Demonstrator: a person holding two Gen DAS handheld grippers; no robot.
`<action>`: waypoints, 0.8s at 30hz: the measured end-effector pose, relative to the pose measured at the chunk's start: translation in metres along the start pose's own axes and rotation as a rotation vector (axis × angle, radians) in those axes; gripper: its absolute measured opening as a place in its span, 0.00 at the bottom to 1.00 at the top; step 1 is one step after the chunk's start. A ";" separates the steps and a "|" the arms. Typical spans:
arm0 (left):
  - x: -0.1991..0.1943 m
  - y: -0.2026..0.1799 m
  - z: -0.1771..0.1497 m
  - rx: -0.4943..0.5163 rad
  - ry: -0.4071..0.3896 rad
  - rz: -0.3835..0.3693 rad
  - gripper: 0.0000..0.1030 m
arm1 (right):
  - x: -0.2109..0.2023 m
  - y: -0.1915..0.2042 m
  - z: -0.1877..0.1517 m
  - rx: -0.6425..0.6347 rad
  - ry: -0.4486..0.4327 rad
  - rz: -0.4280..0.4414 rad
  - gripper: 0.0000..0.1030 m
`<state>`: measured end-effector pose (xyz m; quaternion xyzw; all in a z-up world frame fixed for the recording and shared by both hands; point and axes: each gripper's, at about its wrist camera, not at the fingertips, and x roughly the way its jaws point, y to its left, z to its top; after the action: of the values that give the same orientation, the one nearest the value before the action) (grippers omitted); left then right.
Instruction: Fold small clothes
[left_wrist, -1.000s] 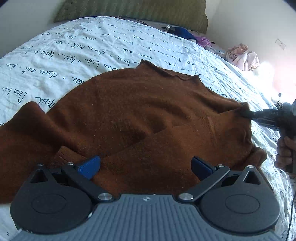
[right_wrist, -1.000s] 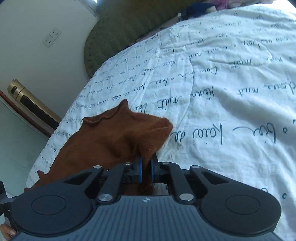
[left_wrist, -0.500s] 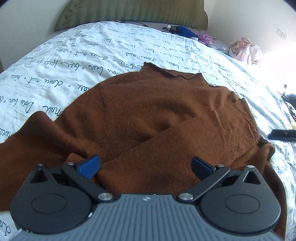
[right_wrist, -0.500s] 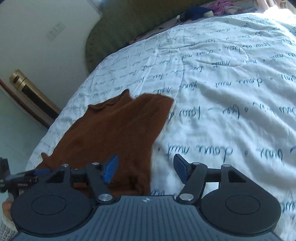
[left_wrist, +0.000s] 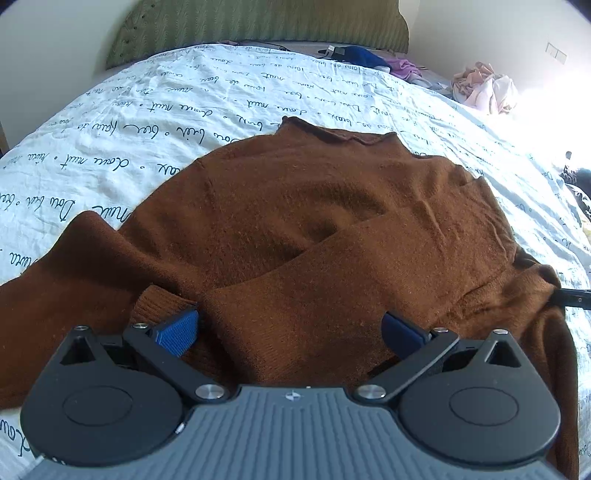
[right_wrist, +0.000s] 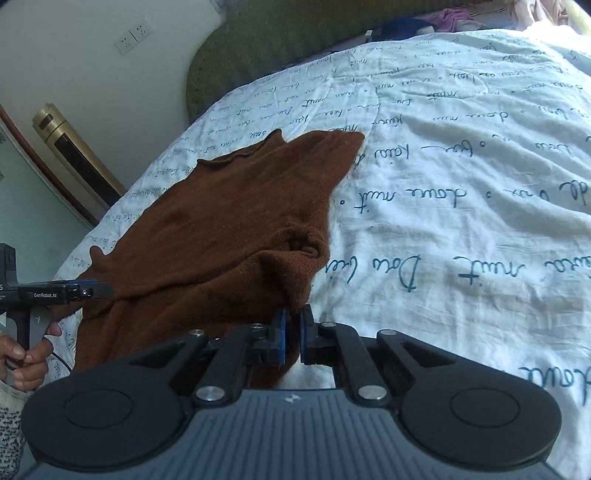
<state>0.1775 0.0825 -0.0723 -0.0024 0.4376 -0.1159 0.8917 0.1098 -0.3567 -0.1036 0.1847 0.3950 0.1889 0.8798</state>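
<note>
A brown knit sweater (left_wrist: 295, 221) lies spread on the white bedsheet with dark handwriting print (left_wrist: 147, 122), collar toward the headboard and one sleeve folded across its front. My left gripper (left_wrist: 290, 328) hovers low over the near part of that sleeve, open, with nothing between its blue pads. In the right wrist view the sweater (right_wrist: 229, 214) has a bunched fold at its right side, and my right gripper (right_wrist: 293, 319) is shut on the fabric edge there. The left gripper (right_wrist: 99, 291) also shows at the sweater's far side, held by a hand (right_wrist: 26, 354).
A green padded headboard (left_wrist: 258, 26) closes the far end of the bed. Loose clothes lie near it: a blue item (left_wrist: 356, 55), a purple one (left_wrist: 402, 68) and a pink pile (left_wrist: 484, 90). A gold tower unit (right_wrist: 74, 155) stands by the wall.
My right gripper let go of the sweater's upper side, opened, moved back along its edge and shut on a lower fold. The left gripper stayed open in place.
</note>
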 end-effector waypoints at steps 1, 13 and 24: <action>0.001 0.000 0.000 0.004 0.002 0.001 1.00 | -0.009 -0.004 -0.001 0.004 -0.010 -0.010 0.06; -0.012 0.018 0.000 -0.021 -0.019 0.013 1.00 | -0.033 -0.027 -0.007 -0.019 -0.011 -0.105 0.03; -0.043 0.086 0.022 -0.332 -0.095 -0.028 1.00 | 0.060 0.007 0.068 -0.046 -0.054 -0.112 0.79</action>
<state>0.1868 0.1728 -0.0347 -0.1611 0.4079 -0.0543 0.8971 0.1977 -0.3338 -0.0951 0.1471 0.3767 0.1431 0.9033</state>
